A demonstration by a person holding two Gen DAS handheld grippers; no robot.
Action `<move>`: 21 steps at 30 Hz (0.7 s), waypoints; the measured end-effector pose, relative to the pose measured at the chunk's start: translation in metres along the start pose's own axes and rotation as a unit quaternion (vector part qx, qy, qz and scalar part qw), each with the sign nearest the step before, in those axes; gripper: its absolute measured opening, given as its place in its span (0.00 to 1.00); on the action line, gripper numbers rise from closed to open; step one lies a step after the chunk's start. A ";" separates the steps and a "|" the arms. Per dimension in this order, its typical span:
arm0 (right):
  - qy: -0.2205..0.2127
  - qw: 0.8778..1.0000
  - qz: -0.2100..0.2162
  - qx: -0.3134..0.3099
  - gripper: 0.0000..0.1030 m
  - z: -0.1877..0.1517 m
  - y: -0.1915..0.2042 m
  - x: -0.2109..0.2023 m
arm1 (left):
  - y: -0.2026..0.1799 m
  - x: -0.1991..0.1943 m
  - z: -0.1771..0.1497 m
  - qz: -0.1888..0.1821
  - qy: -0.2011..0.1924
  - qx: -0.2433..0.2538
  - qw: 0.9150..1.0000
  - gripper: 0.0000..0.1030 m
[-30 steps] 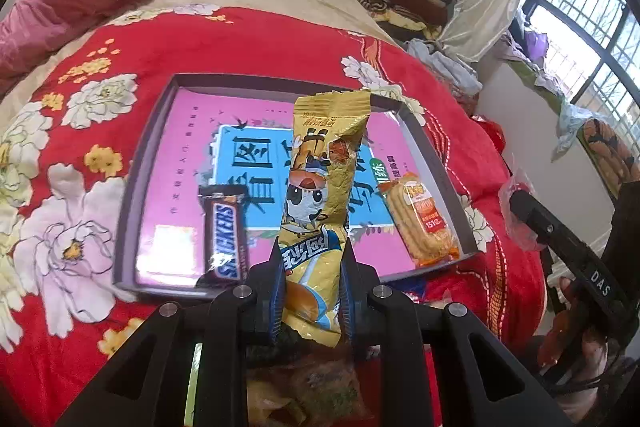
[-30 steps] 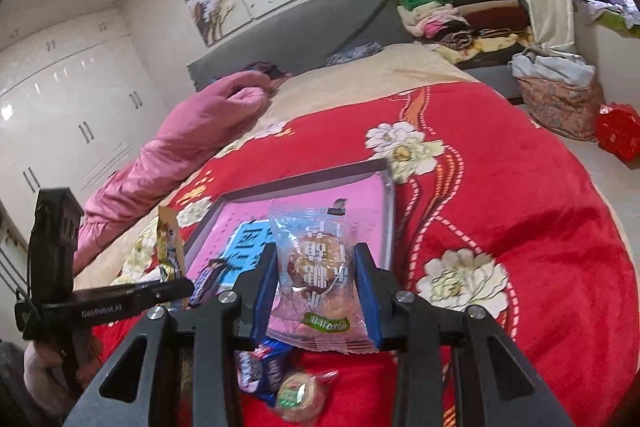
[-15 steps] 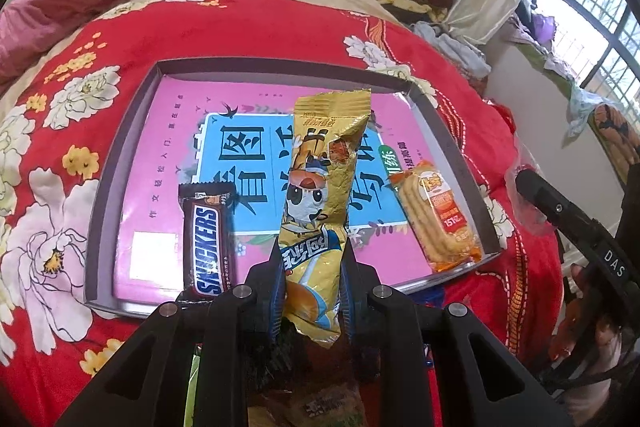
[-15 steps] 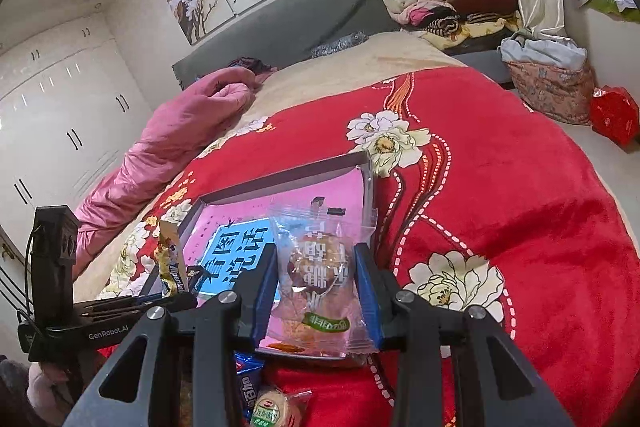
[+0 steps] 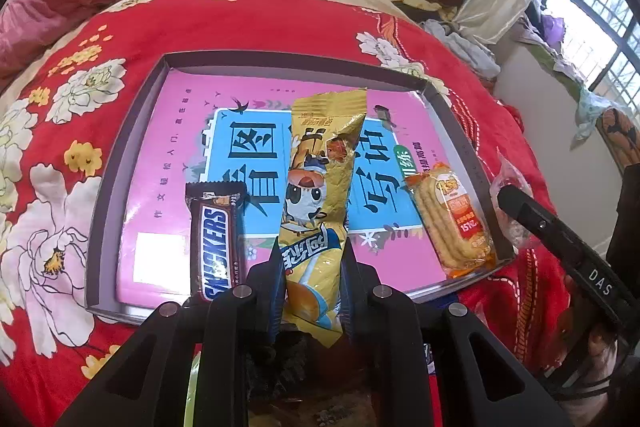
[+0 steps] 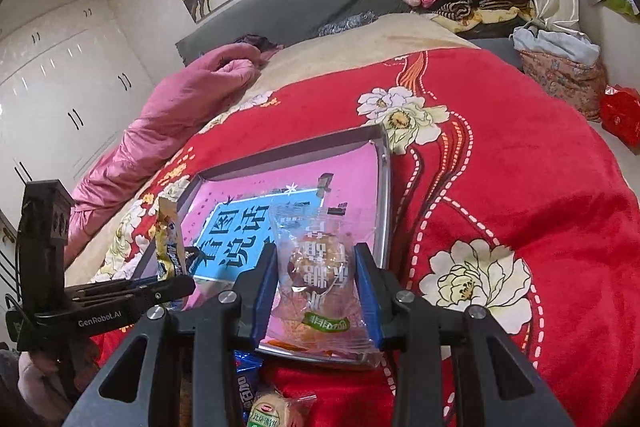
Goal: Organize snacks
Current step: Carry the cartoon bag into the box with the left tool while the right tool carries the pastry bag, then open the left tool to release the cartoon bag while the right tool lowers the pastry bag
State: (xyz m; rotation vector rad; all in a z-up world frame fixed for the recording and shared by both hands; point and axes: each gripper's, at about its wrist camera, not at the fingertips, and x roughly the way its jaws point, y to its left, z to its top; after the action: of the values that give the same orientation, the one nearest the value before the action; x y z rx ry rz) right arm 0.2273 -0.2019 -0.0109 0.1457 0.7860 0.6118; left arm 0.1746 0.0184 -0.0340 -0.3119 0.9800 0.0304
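Snickers bar and cracker pack already lay in tray. Left gripper clenched yellow packet; right gripper clenched clear pastry packet. More snacks waited below.

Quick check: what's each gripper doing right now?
Left gripper: jaws closed on the yellow snack packet.
Right gripper: jaws closed on the clear pastry packet.
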 end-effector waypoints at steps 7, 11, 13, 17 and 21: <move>0.012 1.000 0.004 -0.004 0.38 -0.003 0.002 0.008 | 0.001 0.003 0.000 0.012 -0.001 0.005 1.000 0.23; 0.017 1.000 0.008 -0.007 0.38 -0.004 0.004 0.012 | 0.000 0.004 0.000 0.012 0.002 0.005 1.000 0.23; 0.019 1.000 0.010 -0.005 0.38 -0.004 0.004 0.014 | 0.000 0.005 0.000 0.012 0.003 0.005 1.000 0.23; 0.024 1.000 0.013 0.002 0.38 -0.005 0.002 0.019 | 0.000 0.005 0.000 0.011 0.004 0.005 1.000 0.23; 0.031 0.999 0.021 0.010 0.38 -0.007 0.000 0.023 | -0.001 0.006 0.000 0.010 0.006 0.007 1.000 0.23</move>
State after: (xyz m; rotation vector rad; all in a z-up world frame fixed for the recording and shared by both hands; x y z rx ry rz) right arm 0.2349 -0.1890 -0.0300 0.1626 0.8514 0.6499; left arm 0.1782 0.0173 -0.0385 -0.2902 0.9941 0.0400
